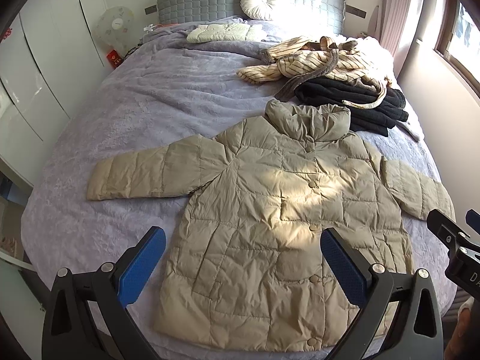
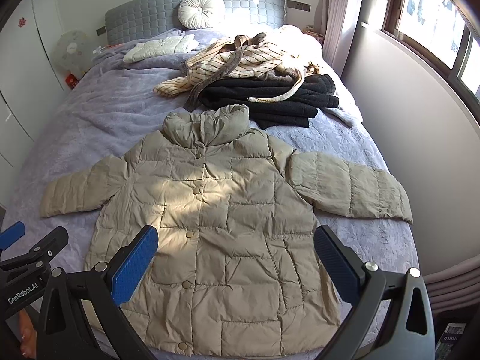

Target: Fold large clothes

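Note:
A beige quilted puffer jacket lies flat and buttoned on the lavender bed cover, collar toward the headboard, both sleeves spread out. It also shows in the right wrist view. My left gripper is open and empty, held above the jacket's lower hem area. My right gripper is open and empty, also above the lower part of the jacket. The right gripper shows at the right edge of the left wrist view; the left gripper shows at the left edge of the right wrist view.
A pile of striped cream and black clothes lies beyond the collar at the right. A folded white garment and a round cushion sit by the grey headboard. White wardrobes stand left; a window wall is right.

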Demonstrator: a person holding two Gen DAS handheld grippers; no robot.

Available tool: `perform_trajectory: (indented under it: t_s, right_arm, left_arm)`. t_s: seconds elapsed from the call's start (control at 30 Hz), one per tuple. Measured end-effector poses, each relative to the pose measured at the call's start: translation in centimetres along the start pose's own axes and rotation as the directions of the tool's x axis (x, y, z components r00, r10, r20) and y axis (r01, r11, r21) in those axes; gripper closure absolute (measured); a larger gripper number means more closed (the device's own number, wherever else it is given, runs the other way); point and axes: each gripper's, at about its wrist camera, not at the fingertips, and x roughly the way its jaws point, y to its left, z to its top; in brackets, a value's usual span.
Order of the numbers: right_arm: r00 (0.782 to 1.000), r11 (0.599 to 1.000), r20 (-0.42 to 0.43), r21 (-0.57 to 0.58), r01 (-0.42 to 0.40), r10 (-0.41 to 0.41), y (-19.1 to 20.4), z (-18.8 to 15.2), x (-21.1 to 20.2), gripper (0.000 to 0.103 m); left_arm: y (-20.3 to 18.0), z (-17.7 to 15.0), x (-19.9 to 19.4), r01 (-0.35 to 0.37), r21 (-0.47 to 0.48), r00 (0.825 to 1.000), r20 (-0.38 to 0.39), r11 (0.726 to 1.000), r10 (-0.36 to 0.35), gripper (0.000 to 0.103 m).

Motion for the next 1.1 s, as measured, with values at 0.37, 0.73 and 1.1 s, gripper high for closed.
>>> perform_trajectory:
  t_s: [0.37,0.73,1.1]
  right_arm:
    - [1.000,1.000,0.000,0.000,0.000,0.000,0.1,-0.1,0.1,0.000]
    - [1.000,1.000,-0.002,0.001,-0.001,0.001,0.1,-0.1,0.1,0.000]
    - [1.000,1.000,-0.005,0.004,-0.002,0.002,0.0,0.0,0.2,0.000]
  left_arm:
    - [0.5,-0.3,0.2,0.000,-0.002,1.000,-0.002,1.000,0.000,0.000]
    - [0.9,-1.2,1.1,-0.010,-0.006,1.000,-0.020,1.000,0.010,0.000]
    - [0.7,-1.0,0.9,-0.013,-0.007,1.000,-0.024,1.000,0.012,0.000]
